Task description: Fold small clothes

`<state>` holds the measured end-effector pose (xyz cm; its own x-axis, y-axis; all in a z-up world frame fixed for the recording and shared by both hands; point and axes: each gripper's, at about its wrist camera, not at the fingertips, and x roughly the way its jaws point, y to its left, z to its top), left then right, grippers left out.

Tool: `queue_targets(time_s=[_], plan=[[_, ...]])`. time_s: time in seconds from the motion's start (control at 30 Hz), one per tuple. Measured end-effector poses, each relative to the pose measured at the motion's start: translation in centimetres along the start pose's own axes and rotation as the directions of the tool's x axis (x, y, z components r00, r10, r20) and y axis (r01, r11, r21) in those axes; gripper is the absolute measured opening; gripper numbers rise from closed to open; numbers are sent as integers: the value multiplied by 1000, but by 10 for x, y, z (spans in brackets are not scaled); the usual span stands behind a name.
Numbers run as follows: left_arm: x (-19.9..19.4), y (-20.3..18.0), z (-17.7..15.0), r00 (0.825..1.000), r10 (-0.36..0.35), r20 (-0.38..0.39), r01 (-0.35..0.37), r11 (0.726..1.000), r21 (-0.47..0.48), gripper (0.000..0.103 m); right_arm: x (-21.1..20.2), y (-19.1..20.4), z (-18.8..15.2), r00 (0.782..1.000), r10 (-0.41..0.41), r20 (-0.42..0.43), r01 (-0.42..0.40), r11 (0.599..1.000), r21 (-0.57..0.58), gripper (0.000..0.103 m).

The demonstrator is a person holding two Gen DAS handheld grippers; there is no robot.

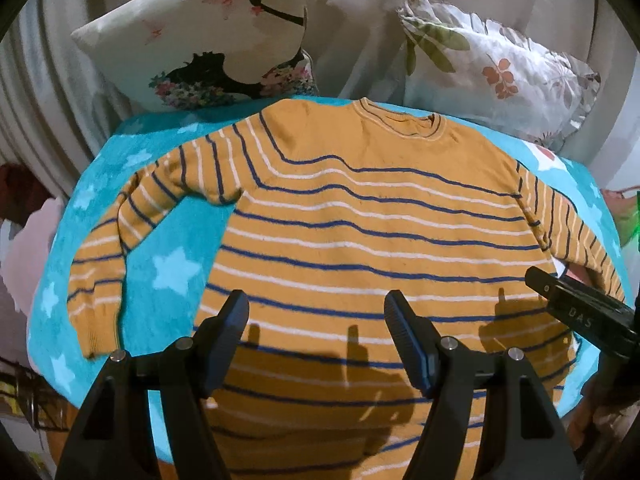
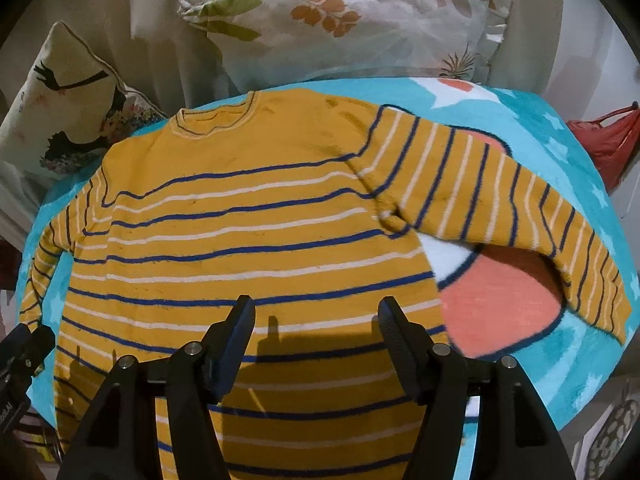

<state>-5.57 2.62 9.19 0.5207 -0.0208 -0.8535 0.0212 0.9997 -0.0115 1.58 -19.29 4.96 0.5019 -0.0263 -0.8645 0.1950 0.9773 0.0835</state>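
A mustard-yellow sweater (image 1: 360, 216) with blue and white stripes lies flat and face up on a turquoise star blanket (image 1: 168, 248), collar away from me, both sleeves spread outward. My left gripper (image 1: 316, 312) hovers over the lower body of the sweater, jaws open, nothing between them. The right gripper shows at the right edge of this view as a black finger (image 1: 576, 304). In the right wrist view the same sweater (image 2: 240, 224) fills the middle. My right gripper (image 2: 316, 316) hangs above its lower part, open and empty. Its right sleeve (image 2: 500, 216) crosses a coral patch.
Two printed pillows (image 1: 208, 40) (image 1: 492, 68) lean against a pale curtain behind the blanket. A red bag (image 2: 612, 140) sits off the blanket's right edge. The left gripper's finger (image 2: 24, 352) pokes in at the lower left of the right wrist view.
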Motion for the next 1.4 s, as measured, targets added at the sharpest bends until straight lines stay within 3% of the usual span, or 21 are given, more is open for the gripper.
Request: queue_targets(time_s=[0.5,1.4], plan=[[30,21,16,996,-62,-58,63,998,23,69,18,32,3,998,-60,-34,61,998,26,69],[42,29,12,989,-94,-115,98,995,32,70,13,31,-8,995,-91,-38,94,993,71,70]])
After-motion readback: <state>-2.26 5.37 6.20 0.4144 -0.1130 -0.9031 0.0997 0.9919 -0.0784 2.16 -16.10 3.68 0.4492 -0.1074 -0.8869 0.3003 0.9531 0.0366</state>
